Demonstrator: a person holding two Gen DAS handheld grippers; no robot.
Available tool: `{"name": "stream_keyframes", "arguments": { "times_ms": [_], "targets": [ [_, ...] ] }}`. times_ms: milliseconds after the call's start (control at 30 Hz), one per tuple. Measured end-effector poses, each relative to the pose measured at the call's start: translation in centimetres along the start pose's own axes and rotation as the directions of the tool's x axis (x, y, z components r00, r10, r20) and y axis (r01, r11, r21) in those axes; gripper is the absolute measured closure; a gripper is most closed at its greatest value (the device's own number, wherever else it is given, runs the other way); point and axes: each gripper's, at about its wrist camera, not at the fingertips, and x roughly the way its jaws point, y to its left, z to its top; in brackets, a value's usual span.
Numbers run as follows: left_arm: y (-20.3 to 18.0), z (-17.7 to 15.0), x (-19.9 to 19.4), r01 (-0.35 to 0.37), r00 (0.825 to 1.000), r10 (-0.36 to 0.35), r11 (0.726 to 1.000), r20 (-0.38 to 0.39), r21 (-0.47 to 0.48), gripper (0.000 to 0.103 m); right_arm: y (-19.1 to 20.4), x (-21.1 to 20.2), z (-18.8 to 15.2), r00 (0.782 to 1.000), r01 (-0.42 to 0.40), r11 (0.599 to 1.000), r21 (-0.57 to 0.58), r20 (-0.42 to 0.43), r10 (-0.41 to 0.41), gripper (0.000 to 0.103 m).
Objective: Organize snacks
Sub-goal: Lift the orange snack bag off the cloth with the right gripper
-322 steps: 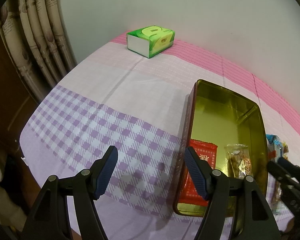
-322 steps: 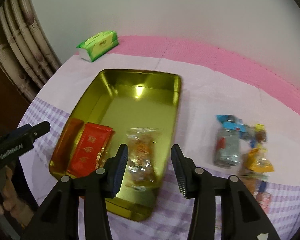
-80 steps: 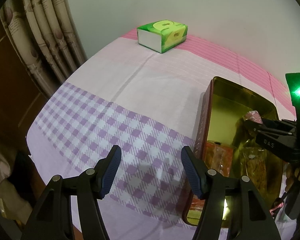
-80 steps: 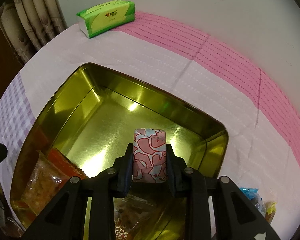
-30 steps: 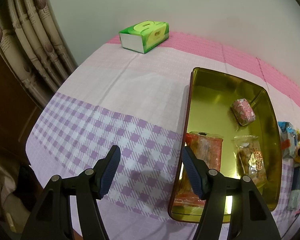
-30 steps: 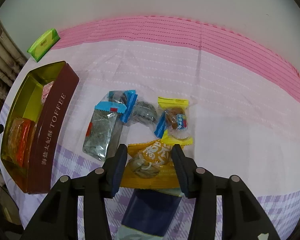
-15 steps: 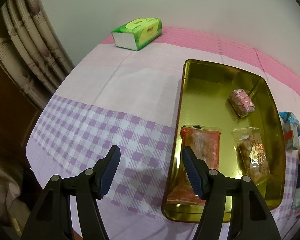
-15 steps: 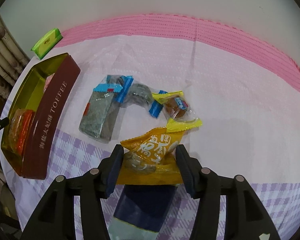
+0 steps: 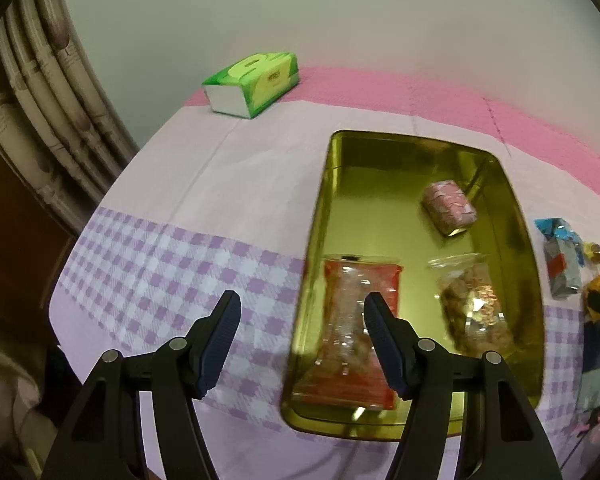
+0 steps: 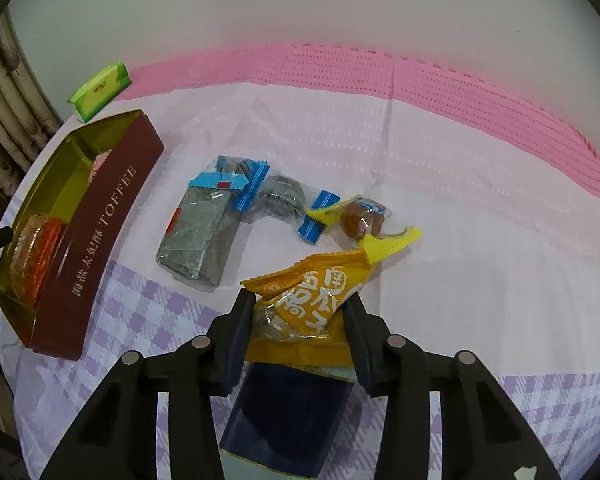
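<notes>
Snacks are split between the toffee tin (image 10: 100, 236) and a loose pile on the desk (image 10: 440, 184) right beside it. The right gripper (image 10: 300, 320) has its jaws closing in on an orange snack packet (image 10: 312, 296), both pads already against the wrapper, so it's basically grabbed. The packet lies over a dark blue pouch (image 10: 288, 412) near the front edge of the desk. Just behind it sit a yellow-ended candy (image 10: 364, 216), a round foil sweet in a blue-ended wrapper (image 10: 280, 196) and a silver foil packet (image 10: 198, 232).

Left gripper (image 9: 300, 336) hangs over the tin's near left rim with its jaws apart and nothing between them. Inside the tin (image 9: 380, 156): a red packet (image 9: 356, 332) at the near left, a clear bag of brown bits (image 9: 474, 304) at the near right, and a pink wrapped block (image 9: 450, 206) further back by the right wall. A green tissue box (image 9: 256, 82) sits at the far left corner of the desk.
</notes>
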Motion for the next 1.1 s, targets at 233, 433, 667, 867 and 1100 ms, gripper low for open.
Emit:
{"name": "stream_keyframes", "arguments": {
  "times_ms": [233, 433, 667, 867, 1100],
  "targets": [
    [-2.7, 0.2, -1.3, 0.044, 0.999, -0.044, 0.999, 0.006, 0.014, 0.038, -0.7, -3.3, -0.2, 0.996, -0.031, 0.999, -0.01, 0.081, 0.032, 0.063],
    [-6.5, 0.9, -2.9, 0.104, 0.994, -0.106, 0.993, 0.027, 0.063, 0.038, -3.3, -4.8, -0.6, 0.988, 0.053, 0.999, 0.008, 0.144, -0.053, 0.063],
    [-11.6, 1.2, -3.3, 0.186, 0.982, -0.188, 0.973, 0.001, 0.139, 0.038, -8.9, -3.5, -1.7, 0.974, 0.147, 0.978, 0.149, 0.149, -0.17, 0.063],
    [-15.6, 1.5, -3.2, 0.247, 0.969, -0.246, 0.952, -0.029, 0.181, 0.038, -11.8, -2.5, -2.6, 0.955, 0.214, 0.953, 0.213, 0.161, -0.25, 0.063],
    [-18.9, 2.3, -2.4, 0.278, 0.96, -0.275, 0.939, -0.042, 0.202, 0.038, -12.8, -2.0, -3.1, 0.946, 0.225, 0.942, 0.25, 0.175, -0.272, 0.063]
  ]
}}
